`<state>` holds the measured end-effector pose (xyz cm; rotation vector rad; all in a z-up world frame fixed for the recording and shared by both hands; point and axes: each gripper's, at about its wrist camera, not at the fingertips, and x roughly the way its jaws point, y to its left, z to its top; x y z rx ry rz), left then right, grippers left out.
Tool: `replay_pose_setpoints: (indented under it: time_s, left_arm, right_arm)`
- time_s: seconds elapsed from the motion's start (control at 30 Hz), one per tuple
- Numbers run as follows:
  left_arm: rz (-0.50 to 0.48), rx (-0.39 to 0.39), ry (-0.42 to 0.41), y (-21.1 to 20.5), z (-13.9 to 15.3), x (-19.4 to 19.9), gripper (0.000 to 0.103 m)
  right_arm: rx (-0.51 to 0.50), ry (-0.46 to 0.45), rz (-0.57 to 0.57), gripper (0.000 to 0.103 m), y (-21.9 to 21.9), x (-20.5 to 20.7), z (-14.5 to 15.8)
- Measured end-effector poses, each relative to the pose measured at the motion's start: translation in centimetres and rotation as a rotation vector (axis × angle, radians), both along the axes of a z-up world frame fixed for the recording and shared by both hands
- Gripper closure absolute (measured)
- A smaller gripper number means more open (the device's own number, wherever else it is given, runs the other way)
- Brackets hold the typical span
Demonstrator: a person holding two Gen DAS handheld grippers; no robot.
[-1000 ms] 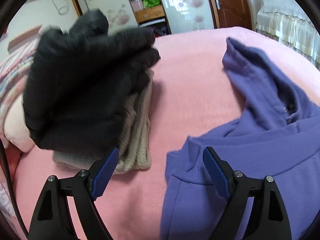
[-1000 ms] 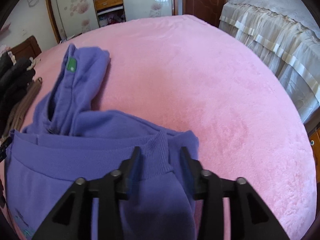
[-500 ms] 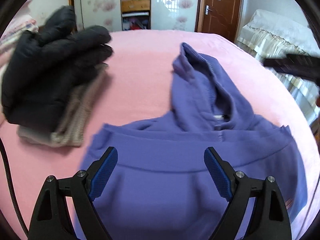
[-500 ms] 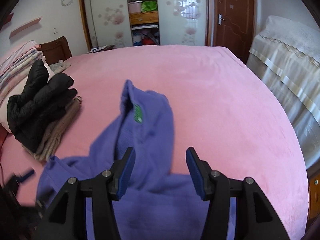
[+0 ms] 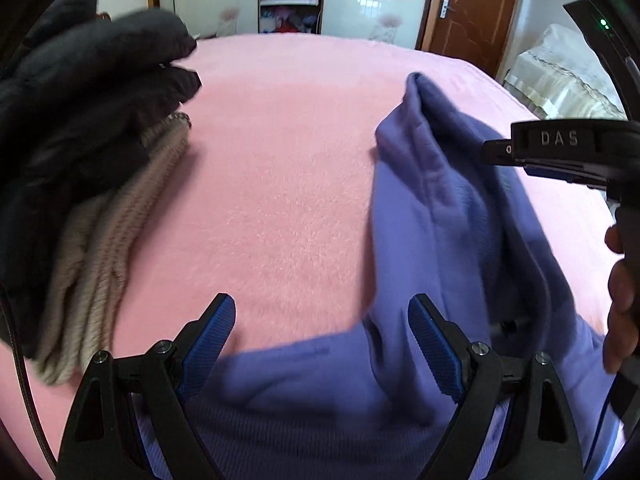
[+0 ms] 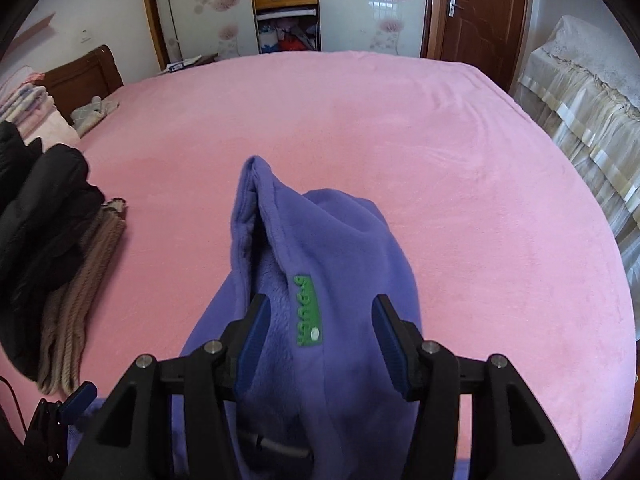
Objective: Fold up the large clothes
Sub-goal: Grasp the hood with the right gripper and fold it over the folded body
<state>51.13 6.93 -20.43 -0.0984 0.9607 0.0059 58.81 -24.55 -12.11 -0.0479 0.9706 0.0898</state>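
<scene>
A purple hoodie point(image 5: 440, 240) lies on the pink bed point(image 5: 280, 160), its hood pointing away from me. My left gripper point(image 5: 320, 336) is open, just above the hoodie's shoulder edge, left of the hood. My right gripper point(image 6: 316, 332) is open, its fingers on either side of the hood point(image 6: 320, 240), which carries a green label point(image 6: 306, 312). The right gripper's body also shows at the right of the left wrist view point(image 5: 560, 152).
A folded pile with a black padded jacket point(image 5: 80, 100) on a beige knit point(image 5: 112, 240) sits at the left; it also shows in the right wrist view point(image 6: 44, 240). A wardrobe point(image 6: 284, 4) and a door point(image 6: 476, 12) stand beyond the bed. A draped bed point(image 6: 584, 92) is at right.
Both grippers have moved forward and lower over the hoodie. The right gripper now straddles the hood. The left gripper has shifted left toward the shoulder edge.
</scene>
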Motion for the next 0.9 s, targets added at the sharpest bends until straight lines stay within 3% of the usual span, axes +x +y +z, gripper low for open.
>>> replay_pose_setpoints:
  time_s: [0.13,0.17,0.2,0.23,0.3,0.43,0.53,0.7,0.9]
  left_arm:
    - [0.004,-0.018,0.014,0.1,-0.7,1.2,0.016]
    - [0.005,-0.021,0.016,0.3,-0.8,1.5,0.016]
    - [0.005,-0.023,0.019,0.4,-0.9,1.6,0.016]
    - [0.005,-0.024,0.021,0.4,-1.0,1.7,0.016]
    - [0.003,-0.025,0.018,0.4,-0.9,1.5,0.016]
    - [0.004,-0.019,0.005,1.0,0.0,0.3,0.016]
    - [0.021,-0.041,-0.004,2.1,0.9,-1.6,0.016]
    - [0.063,-0.129,0.007,5.1,1.9,-6.0,0.016]
    - [0.092,-0.244,-0.026,8.4,3.9,-12.9,0.016]
  right_arm:
    - [-0.031,0.002,-0.013,0.051,0.5,1.4,-1.5]
    - [-0.046,-0.001,-0.009,0.062,0.8,1.7,-1.8]
    - [-0.069,0.009,-0.006,0.082,1.1,1.9,-2.1]
    - [-0.087,0.020,-0.001,0.089,1.2,2.0,-2.4]
    - [-0.107,-0.015,0.022,0.091,1.4,1.3,-2.0]
    - [-0.030,-0.093,0.093,0.092,0.7,-2.0,0.8]
    - [-0.003,-0.169,0.161,0.092,0.2,-6.0,3.9]
    - [-0.009,-0.308,0.303,0.092,-0.6,-16.9,8.2]
    - [-0.049,-0.391,0.409,0.091,-2.5,-29.8,7.9]
